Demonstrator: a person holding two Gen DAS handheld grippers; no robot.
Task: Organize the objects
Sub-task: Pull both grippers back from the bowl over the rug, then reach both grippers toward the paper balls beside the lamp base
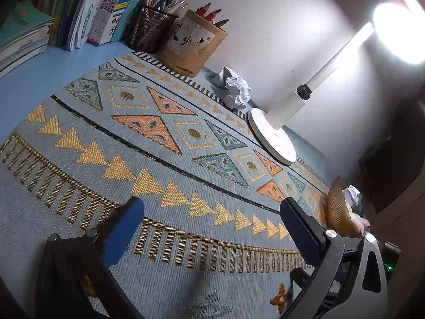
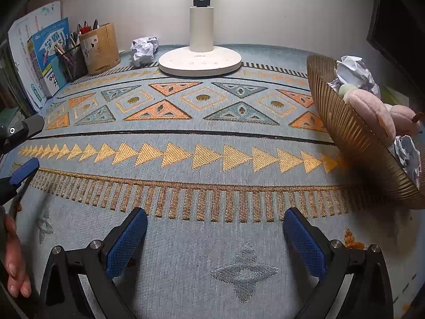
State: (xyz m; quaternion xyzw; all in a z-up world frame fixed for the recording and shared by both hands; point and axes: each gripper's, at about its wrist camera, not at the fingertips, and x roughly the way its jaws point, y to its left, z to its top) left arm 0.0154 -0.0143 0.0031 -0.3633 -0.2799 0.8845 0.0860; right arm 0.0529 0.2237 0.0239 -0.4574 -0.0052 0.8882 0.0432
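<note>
Both of my grippers are empty right now, jaws spread wide on each. The left gripper [image 1: 212, 218] hangs over bare mat, and the right gripper [image 2: 215, 228] does the same at the bottom of its own frame. My guess is they're parked open like this because I'm between picks, so nothing needs squeezing yet.

The thing I'd say is left to tidy is the crumpled paper ball [image 2: 143, 49], sitting upper left of centre in the right view, just beside the desk lamp [image 2: 200, 59] base and near the back wall. It's well apart from both grippers.

The ribbed gold bowl [image 2: 353, 138] is at the right edge of the right view and it looks like the collection spot: it already holds crumpled paper and some pink plush-looking things. It reads as tilted, though that may be the lens.

The wooden pen holder [image 1: 192, 42] and mesh pen cup [image 1: 150, 28] stand upright against the books [image 1: 87, 13] in the upper left of the left view, so that corner seems sorted. The patterned mat [image 2: 212, 159] is otherwise bare.

Reaching the ball means going past the lamp base, so I'd watch for bumping it.
</note>
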